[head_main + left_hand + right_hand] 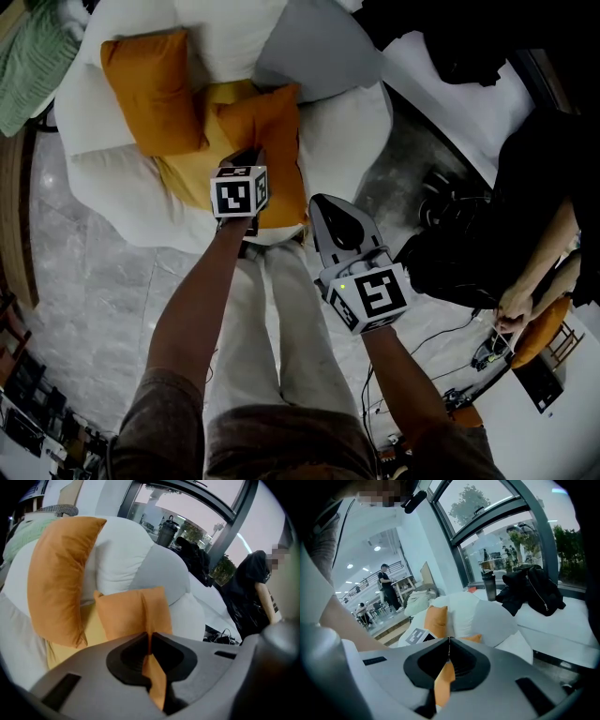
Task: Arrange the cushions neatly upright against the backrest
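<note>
Left gripper (149, 638) clamped on front orange cushion (124, 613) at its 6 o'clock edge, right gripper (449, 641) pinched shut on its 4 o'clock edge, second orange cushion (155, 89) at 10 o'clock.

Nothing legible is showing anywhere; the left gripper's cube (240, 190) and the right gripper's cube (372, 298) are carrying only black-and-white square patterns.

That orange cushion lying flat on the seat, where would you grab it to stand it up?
By its near edge, coming from the front of the seat. The orange cushion lies flat on a yellow cushion, so only its thin seam edge offers something to pinch; the plump middle looks too thick. The left claw is shut on that edge.
</note>
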